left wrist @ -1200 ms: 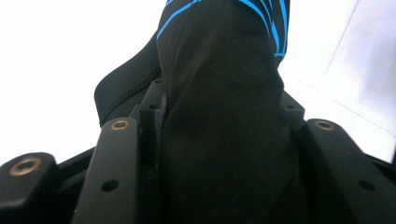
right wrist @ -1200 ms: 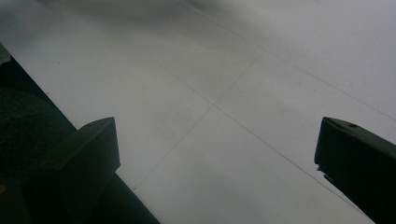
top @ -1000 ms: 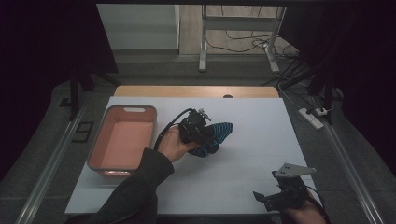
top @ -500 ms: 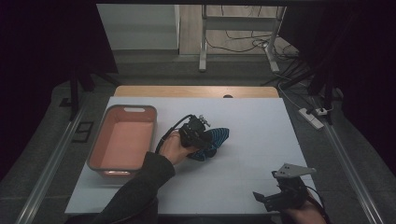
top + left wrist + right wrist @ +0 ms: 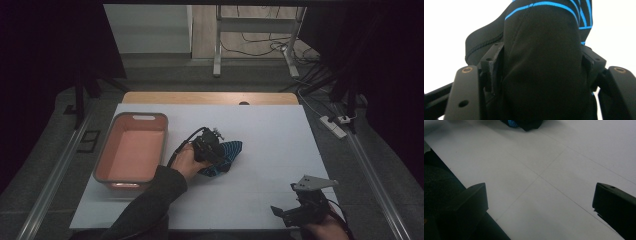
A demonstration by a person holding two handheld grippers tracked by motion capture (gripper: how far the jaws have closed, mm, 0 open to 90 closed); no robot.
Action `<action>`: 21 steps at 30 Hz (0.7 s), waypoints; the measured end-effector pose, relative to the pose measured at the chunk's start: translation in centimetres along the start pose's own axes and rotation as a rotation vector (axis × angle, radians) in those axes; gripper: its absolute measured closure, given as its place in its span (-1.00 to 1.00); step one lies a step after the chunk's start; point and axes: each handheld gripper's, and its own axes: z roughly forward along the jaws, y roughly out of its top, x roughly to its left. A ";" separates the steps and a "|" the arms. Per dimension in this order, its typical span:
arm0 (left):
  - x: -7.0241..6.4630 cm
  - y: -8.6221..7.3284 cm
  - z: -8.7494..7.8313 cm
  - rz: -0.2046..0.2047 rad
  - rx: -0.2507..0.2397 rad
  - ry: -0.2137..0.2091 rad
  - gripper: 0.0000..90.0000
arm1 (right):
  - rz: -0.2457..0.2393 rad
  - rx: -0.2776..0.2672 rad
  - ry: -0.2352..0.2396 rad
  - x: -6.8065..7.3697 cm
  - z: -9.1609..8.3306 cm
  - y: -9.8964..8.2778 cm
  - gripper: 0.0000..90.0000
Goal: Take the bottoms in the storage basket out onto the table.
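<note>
A black garment with bright blue stripes (image 5: 232, 150) lies bunched on the white table (image 5: 275, 135) near its middle. My left gripper (image 5: 219, 154) is low over it. In the left gripper view the black fabric (image 5: 544, 65) bulges between the jaws of that gripper (image 5: 541, 50). These jaws have just been opening and stand apart around the fabric, no longer pinching it flat. My right gripper (image 5: 281, 213) rests open at the table's front right corner. Its jaws (image 5: 539, 202) have only bare table between them, and the garment (image 5: 524, 123) is far ahead of them.
A pink tub with a grey rim (image 5: 137, 117) stands to the left of the garment, with nothing showing inside it. A wooden strip (image 5: 210, 98) runs along the table's far edge. Cables and a power strip (image 5: 334, 126) lie on the floor to the right.
My left hand has sunk with the garment down onto the table. The garment now lies flatter. The right gripper has not moved.
</note>
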 end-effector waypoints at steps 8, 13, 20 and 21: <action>0.3 -0.3 0.7 -0.039 -0.002 -0.013 -0.52 | -0.007 0.005 -0.001 0.0 0.0 0.0 -1.00; 0.3 -0.2 1.0 -0.049 0.007 -0.019 -0.77 | -0.010 0.004 -0.001 0.1 0.1 0.0 -1.00; 0.5 -0.2 0.4 -0.036 -0.010 -0.051 -0.84 | -0.013 0.006 -0.001 0.1 0.1 0.0 -1.00; 0.5 -0.2 0.4 -0.036 -0.010 -0.051 -0.84 | -0.013 0.006 -0.001 0.1 0.1 0.0 -1.00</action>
